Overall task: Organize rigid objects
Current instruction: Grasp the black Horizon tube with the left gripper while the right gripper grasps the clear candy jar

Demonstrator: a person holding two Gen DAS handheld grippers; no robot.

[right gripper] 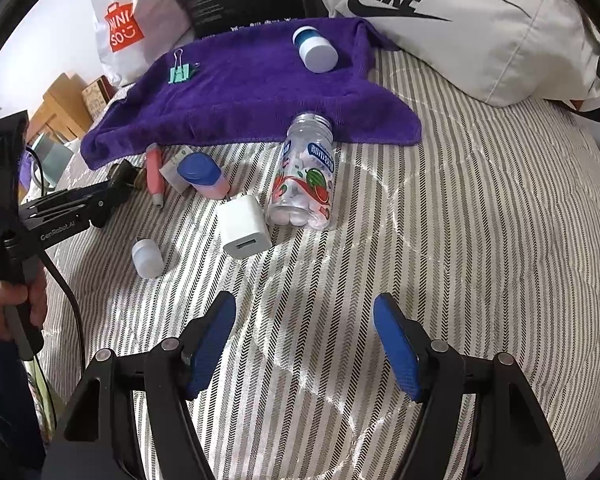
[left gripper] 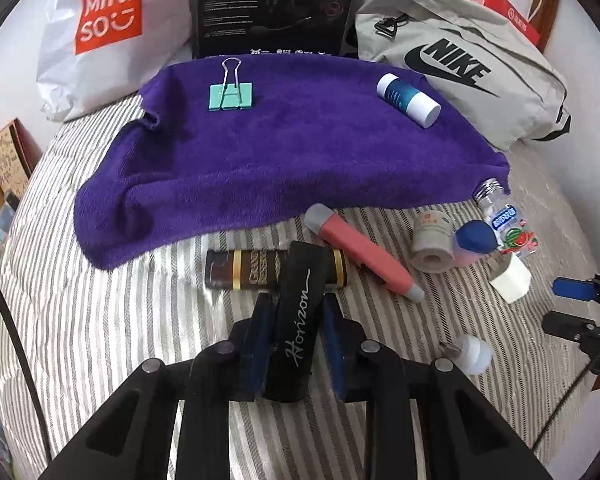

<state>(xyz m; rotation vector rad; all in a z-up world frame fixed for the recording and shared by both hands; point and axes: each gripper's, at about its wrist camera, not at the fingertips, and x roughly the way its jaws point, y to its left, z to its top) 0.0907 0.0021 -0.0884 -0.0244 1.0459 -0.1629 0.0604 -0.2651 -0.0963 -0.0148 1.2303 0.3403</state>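
Observation:
My left gripper [left gripper: 296,320] is shut on a black "Horizon" case [left gripper: 298,320] and holds it above the striped bed. On the purple towel [left gripper: 260,152] lie a green binder clip [left gripper: 231,94] and a blue-white tube [left gripper: 408,99]. Below the towel lie a brown tube [left gripper: 240,270], a pink pen-like stick [left gripper: 364,254], a paper roll [left gripper: 432,242], a blue-capped pink bottle [left gripper: 474,242], a clear candy bottle [right gripper: 306,176], a white charger [right gripper: 244,226] and a small white cap [right gripper: 147,258]. My right gripper [right gripper: 304,344] is open and empty over bare bedding.
A Miniso bag [left gripper: 100,28], a black box [left gripper: 272,4] and a grey Nike bag [left gripper: 460,68] line the back of the bed. The left gripper's body [right gripper: 60,212] and the person's hand [right gripper: 12,304] show at the left of the right wrist view.

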